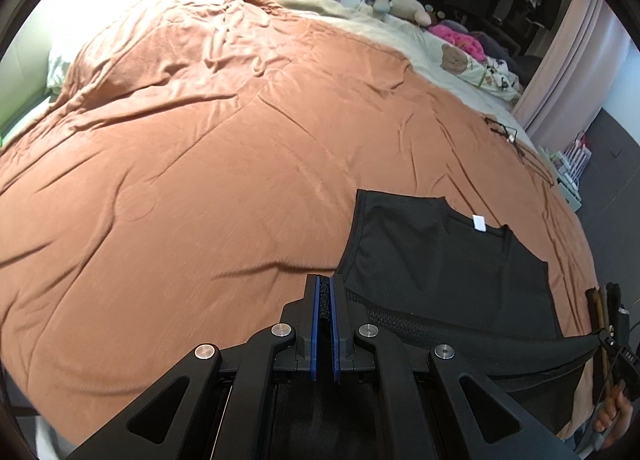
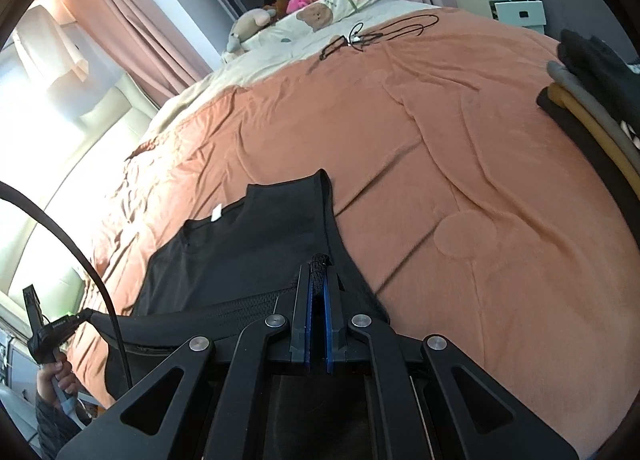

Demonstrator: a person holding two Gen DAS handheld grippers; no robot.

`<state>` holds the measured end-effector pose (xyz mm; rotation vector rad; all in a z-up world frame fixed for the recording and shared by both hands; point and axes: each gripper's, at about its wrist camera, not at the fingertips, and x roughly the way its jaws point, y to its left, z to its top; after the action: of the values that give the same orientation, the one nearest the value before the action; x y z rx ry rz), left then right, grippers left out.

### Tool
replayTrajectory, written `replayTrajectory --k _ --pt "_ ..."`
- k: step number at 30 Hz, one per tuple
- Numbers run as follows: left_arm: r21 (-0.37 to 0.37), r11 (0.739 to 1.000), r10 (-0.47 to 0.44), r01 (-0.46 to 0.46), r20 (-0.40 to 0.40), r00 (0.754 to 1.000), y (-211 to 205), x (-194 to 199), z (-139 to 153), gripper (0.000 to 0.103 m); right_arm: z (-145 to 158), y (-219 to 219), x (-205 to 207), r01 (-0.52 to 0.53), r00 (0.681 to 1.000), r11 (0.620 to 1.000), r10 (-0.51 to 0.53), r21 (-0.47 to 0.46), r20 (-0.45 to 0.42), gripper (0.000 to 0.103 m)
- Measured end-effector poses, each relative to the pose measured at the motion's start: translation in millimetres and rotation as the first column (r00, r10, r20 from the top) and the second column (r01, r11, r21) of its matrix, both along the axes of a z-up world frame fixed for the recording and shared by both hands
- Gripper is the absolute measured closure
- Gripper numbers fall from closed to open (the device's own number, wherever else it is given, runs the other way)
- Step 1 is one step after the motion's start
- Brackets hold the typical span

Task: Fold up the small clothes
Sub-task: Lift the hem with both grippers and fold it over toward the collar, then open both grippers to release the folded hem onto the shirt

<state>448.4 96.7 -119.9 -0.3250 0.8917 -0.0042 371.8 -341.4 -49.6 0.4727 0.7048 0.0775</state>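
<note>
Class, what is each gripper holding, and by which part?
Both hold the black vest: left gripper and right gripper each pinch a bottom hem corner.

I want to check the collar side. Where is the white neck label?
In the left wrist view the white label sits inside the neckline of the black vest, lower right on the orange bedspread.

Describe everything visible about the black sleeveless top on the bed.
The black sleeveless mesh-knit top has a white neck label and bound armholes. Its upper half lies flat on the rust-orange quilt; its lower edge is lifted, pinched at one corner by the left gripper and at the other by the right gripper.
</note>
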Motion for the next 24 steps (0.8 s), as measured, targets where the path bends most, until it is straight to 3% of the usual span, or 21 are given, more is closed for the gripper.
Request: replayTrajectory --k 13,17,19,20,21,22,23,24 --pt "0.038 0.999 -0.018 0.021 -0.075 0.997 -8 80 -28 0.098 -14 -3 74 -0.012 0.998 0.999 0.010 -0.034 -0.066 0.102" --pt "0.027 1.000 0.005 -0.002 -0.129 0.992 -3 101 -40 0.097 -18 -7 92 -0.002 0.996 1.000 0.000 -0.029 -0.093 0.097" --pt "0.017 1.000 0.009 -0.007 -0.157 0.988 0 108 -44 0.087 -18 -8 97 -0.002 0.994 0.999 -0.001 -0.032 -0.108 0.092" --pt "0.014 1.000 0.005 -0.003 -0.160 0.987 0 109 -45 0.081 -16 -8 96 -0.005 0.994 0.999 0.001 -0.034 -0.105 0.083" --pt "0.018 1.000 -0.004 0.007 -0.156 0.988 1 109 -44 0.065 -13 -8 95 -0.009 0.995 0.999 0.005 -0.040 -0.098 0.076" --pt "0.031 0.999 -0.010 0.015 -0.150 0.989 -1 108 -43 0.048 -10 -8 92 -0.011 0.996 0.998 0.006 -0.062 -0.089 0.058" --pt "0.050 0.998 -0.016 0.024 -0.141 0.990 -2 106 -40 0.041 -8 -6 92 -0.010 0.996 0.997 0.003 -0.077 -0.084 0.043" --pt "0.069 0.997 -0.027 0.036 -0.131 0.991 -2 103 -38 0.035 -6 -7 88 -0.013 0.997 0.996 0.006 -0.092 -0.073 0.040"
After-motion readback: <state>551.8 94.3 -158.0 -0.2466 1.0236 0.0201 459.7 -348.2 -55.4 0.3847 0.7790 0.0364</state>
